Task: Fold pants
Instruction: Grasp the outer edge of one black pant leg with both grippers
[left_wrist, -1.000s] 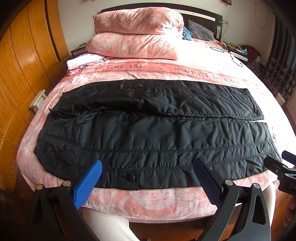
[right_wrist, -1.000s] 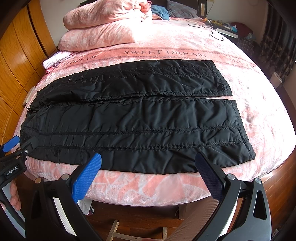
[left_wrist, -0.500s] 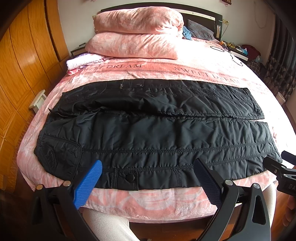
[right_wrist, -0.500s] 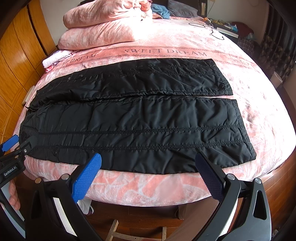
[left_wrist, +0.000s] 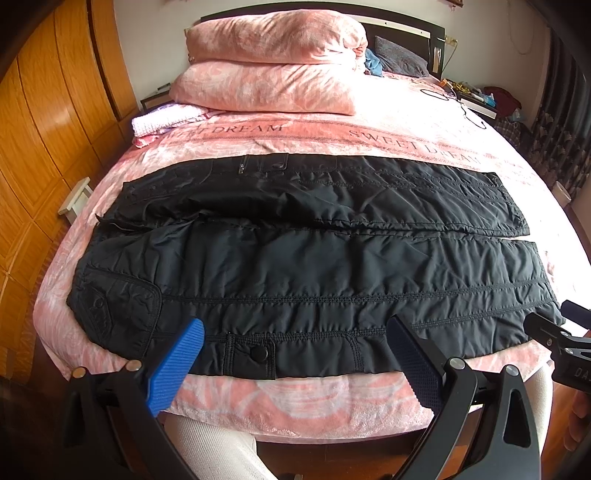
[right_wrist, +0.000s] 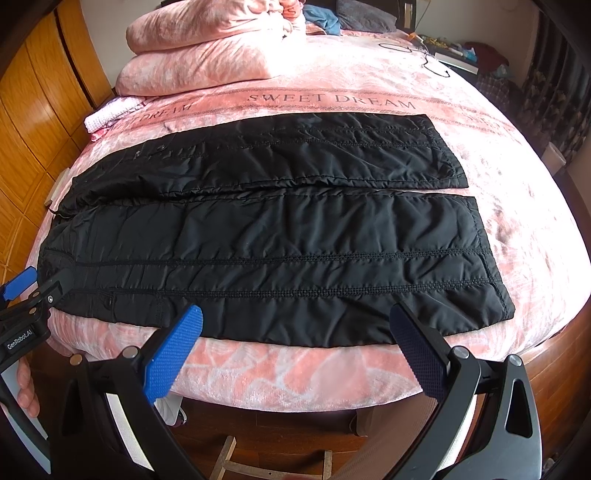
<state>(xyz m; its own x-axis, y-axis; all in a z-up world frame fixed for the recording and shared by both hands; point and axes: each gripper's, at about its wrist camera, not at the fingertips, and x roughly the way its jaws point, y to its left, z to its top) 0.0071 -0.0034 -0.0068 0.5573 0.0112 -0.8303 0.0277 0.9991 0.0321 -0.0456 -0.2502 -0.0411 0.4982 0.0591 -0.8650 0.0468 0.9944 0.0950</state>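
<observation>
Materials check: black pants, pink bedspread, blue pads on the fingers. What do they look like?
Black quilted pants: probably padded nylon or polyester shell; slight sheen, puffy stitched channels, snap button.
Pink printed bedspread: plush fleece or velvet by the look; fuzzy nap, matte.
Blue finger pads: likely rubber or soft plastic, with a fine dotted grip texture. Both grippers are open.

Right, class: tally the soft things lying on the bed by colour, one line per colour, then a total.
Black: 1, the padded pants
Pink: 2, the stacked pillows
White: 1, the folded cloth
Grey: 1, the pillow at the headboard
Total: 5
</observation>
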